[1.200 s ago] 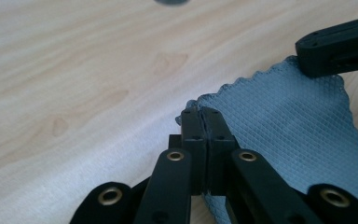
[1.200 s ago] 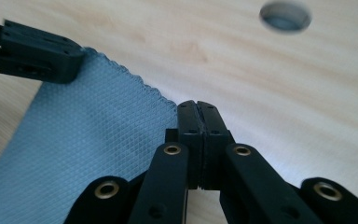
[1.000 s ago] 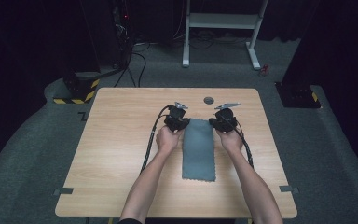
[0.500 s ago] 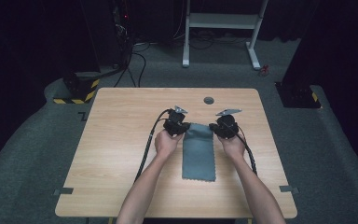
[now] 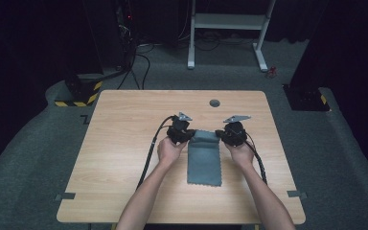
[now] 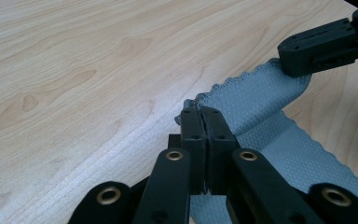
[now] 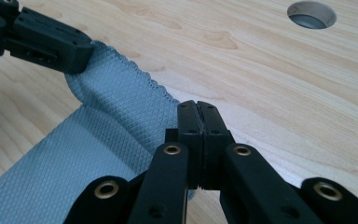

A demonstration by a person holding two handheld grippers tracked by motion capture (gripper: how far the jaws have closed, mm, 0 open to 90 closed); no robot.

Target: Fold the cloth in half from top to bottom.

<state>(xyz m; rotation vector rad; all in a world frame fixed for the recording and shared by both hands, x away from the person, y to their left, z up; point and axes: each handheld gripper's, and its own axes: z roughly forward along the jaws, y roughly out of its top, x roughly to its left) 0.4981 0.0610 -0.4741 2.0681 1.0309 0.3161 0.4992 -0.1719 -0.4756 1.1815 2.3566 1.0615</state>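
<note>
You are holding the grey cloth [image 5: 204,158] by its far end, one corner in each gripper, out in the middle of the wooden tabletop [image 5: 124,158]. Your left gripper [image 5: 186,135] is pinching the far left corner; in the left gripper view its jaws are pressed tight together with the scalloped edge of the cloth [image 6: 261,121] caught between them. Your right gripper [image 5: 224,136] is doing the same on the far right corner, and in the right gripper view its jaws are clamped on the waffle-textured cloth [image 7: 112,135] right at the edge.

The far edge is lifting slightly off the tabletop between the two grippers, sagging a little in the middle, while the rest of the cloth is lying flat and running back towards you between your forearms. Your left hand [image 5: 168,151] and right hand [image 5: 242,152] are sitting just either side of the cloth, with the black cables trailing back along your arms.

In each gripper view the other gripper is showing across the cloth, biting its own corner: the right gripper [image 6: 326,44] at upper right, the left gripper [image 7: 42,39] at upper left. Beyond the grippers, the round hole [image 5: 214,102] in the tabletop is sitting well apart from the cloth.
</note>
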